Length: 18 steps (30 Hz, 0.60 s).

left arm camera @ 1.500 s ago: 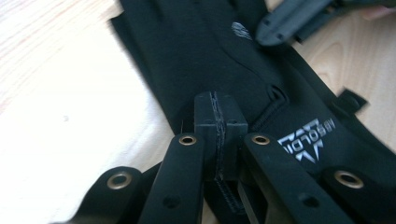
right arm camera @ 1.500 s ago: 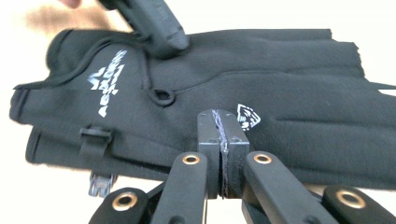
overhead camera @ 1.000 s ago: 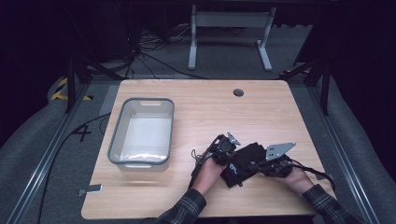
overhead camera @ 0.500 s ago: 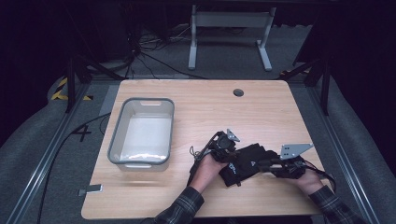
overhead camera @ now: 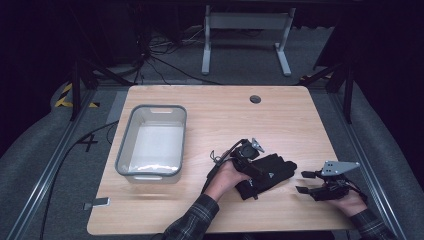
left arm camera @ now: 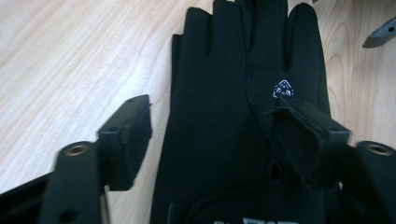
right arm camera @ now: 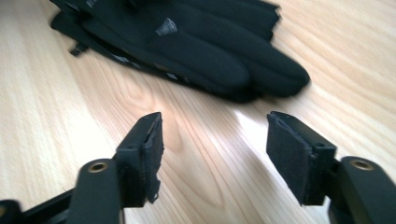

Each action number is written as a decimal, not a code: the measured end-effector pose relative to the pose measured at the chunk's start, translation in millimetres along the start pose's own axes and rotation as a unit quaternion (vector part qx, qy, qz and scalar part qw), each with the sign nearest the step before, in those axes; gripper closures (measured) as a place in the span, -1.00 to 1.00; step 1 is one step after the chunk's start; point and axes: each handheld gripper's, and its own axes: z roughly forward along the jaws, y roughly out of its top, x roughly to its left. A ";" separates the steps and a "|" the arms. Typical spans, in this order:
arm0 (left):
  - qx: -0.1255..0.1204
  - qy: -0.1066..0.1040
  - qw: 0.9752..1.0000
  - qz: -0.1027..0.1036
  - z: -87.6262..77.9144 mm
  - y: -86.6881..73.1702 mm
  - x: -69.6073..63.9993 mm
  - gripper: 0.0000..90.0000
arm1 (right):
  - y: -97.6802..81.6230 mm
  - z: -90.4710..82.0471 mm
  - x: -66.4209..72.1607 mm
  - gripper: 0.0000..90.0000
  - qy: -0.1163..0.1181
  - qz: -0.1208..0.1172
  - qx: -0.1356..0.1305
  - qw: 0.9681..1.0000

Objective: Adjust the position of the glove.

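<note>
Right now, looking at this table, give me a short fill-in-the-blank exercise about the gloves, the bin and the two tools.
1. The black gloves lie on the ____ table.
2. The grey bin sits to the ____ of the gloves in the high view.
3. The right tool has nothing between its jaws, which stand ____.
4. The left tool hangs over the ____.

Missing words: wooden; left; open; gloves

— What sort of room is this?

— Dim. Only the worktop point(overhead camera: 300, 115) is lit — pale wood grain, rounded corners, a round cable hole point(overhead camera: 255, 99) near its far edge.

— And around it?

— Grey carpet floor point(overhead camera: 30, 165), with metal rails point(overhead camera: 50, 160) running along both sides. A yellow-and-black hazard strip point(overhead camera: 67, 95) lies far left. Behind the worktop stands a grey metal stand point(overhead camera: 245, 40), loose cables point(overhead camera: 160, 57) beside it — beyond that, darkness.
</note>
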 end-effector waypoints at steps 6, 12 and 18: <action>0.030 -0.003 0.999 0.018 14.8 -0.7 -5.2 -0.64 | -4.6 4.5 -2.7 -0.40 -0.015 -0.008 0.003 1.000; 0.034 -0.004 0.999 0.020 17.2 -1.9 -5.4 -0.68 | -6.0 6.5 -3.5 -0.47 -0.019 -0.010 0.003 1.000; 0.035 -0.004 0.999 0.030 15.5 -2.3 -6.2 -0.53 | -6.8 8.2 -2.4 -0.55 -0.020 -0.016 0.002 1.000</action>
